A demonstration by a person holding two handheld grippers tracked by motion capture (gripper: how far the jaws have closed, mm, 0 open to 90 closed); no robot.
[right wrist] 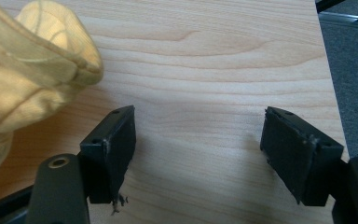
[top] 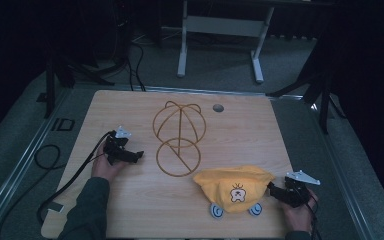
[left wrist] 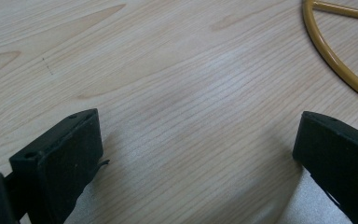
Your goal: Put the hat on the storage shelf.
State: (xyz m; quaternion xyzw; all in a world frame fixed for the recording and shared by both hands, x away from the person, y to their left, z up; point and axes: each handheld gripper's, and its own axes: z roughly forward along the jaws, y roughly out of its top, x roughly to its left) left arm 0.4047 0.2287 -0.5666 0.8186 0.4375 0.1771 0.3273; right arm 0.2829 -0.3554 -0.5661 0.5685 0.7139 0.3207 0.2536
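Note:
A yellow cloth hat (top: pixel 236 186) with a small bear face printed on it and two pale blue ear pieces lies flat near the table's front right. Its crumpled edge, the hat (right wrist: pixel 32 70), fills the left of the right gripper view. A gold wire hat stand (top: pixel 178 136) rests at mid-table, and part of its ring, the stand (left wrist: pixel 335 60), curves through the left gripper view. My left gripper (top: pixel 139 154) hovers open just left of the stand, nothing between its jaws. My right gripper (top: pixel 271 189) sits open beside the hat's right edge, apart from it.
The wooden table (top: pixel 130 210) has a small round grey grommet (top: pixel 218 107) at its back. Black cables (top: pixel 55 165) trail off the left side. A white metal frame (top: pixel 220 40) stands on the floor beyond the table, with dark stands on either side.

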